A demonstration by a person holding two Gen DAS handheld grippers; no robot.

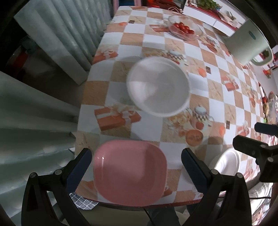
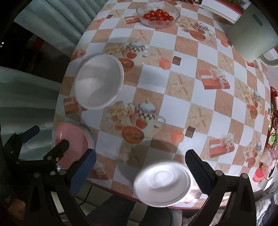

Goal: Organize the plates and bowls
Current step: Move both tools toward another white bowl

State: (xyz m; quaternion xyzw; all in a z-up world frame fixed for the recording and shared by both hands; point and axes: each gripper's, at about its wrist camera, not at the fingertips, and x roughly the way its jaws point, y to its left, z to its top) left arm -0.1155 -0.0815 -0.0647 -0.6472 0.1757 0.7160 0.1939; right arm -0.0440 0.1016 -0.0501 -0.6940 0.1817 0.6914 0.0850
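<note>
A pink square plate (image 1: 129,172) lies at the table's near edge, between the spread fingers of my open left gripper (image 1: 136,166), which hovers above it. A white bowl (image 1: 158,86) sits farther in on the table. In the right wrist view the white bowl (image 2: 99,81) is at the left and the pink plate (image 2: 73,139) below it. A small white plate (image 2: 162,183) lies at the near edge between the fingers of my open right gripper (image 2: 140,166). The white plate (image 1: 227,161) also shows at the right of the left wrist view.
A glass bowl of cherry tomatoes (image 2: 158,16) stands at the far side of the checkered tablecloth (image 2: 191,87). A pale green pitcher (image 1: 246,45) stands far right. Grey curtains (image 1: 57,38) hang to the left of the table.
</note>
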